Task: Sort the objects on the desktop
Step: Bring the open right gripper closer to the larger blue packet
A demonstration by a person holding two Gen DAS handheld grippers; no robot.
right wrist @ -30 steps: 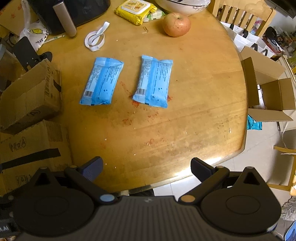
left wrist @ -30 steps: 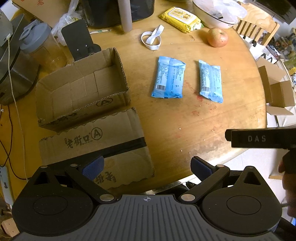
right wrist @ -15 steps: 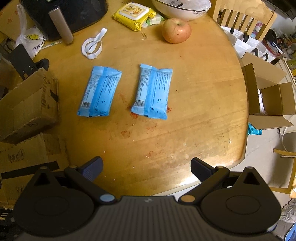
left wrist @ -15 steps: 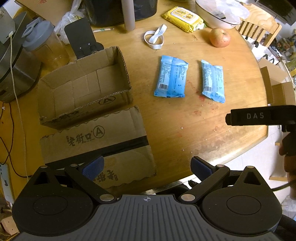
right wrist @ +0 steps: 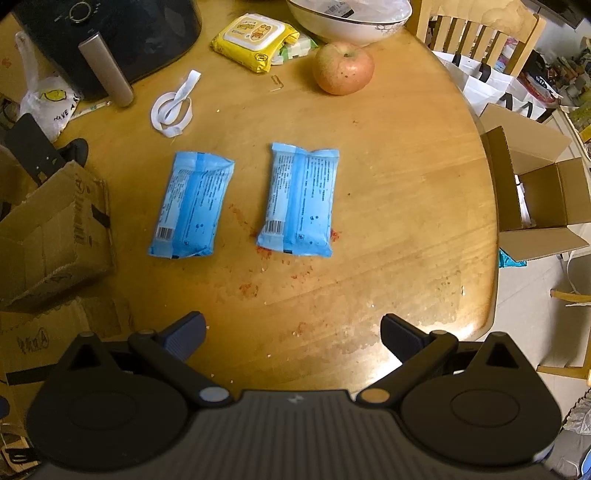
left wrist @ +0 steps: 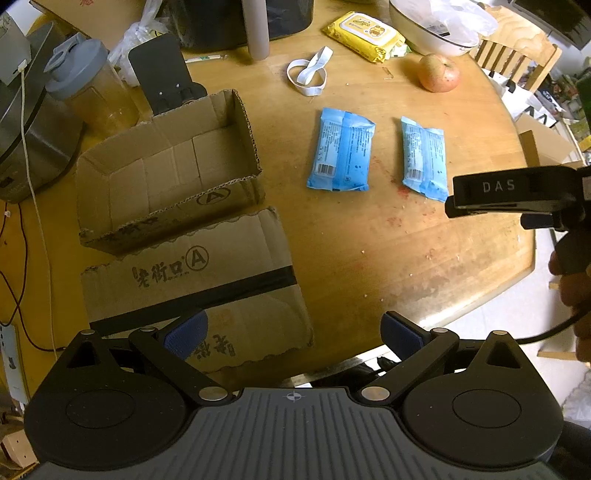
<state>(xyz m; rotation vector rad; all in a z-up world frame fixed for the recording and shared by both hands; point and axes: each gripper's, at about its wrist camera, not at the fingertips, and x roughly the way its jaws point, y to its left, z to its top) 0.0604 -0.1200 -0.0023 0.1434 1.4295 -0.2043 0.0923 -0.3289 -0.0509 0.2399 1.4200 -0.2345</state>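
**Blue packets mid-table, both claws spread and empty**

Left wrist view: two flat blue plastic packets [left wrist: 341,150] [left wrist: 424,162] lie side by side mid-table, long axes running near edge to far edge, barcodes nearest. The left gripper [left wrist: 293,330] gapes wide, empty, above the open brown cardboard box's [left wrist: 168,173] flap.

Right wrist view: the right gripper [right wrist: 293,332] is spread wide, holding nothing, over the round wooden table's [right wrist: 406,229] near edge. The box is cut off at left.

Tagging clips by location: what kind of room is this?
Probably a home dining area: a round wooden table with a wooden chair behind it, an apple and a bowl among everyday clutter.
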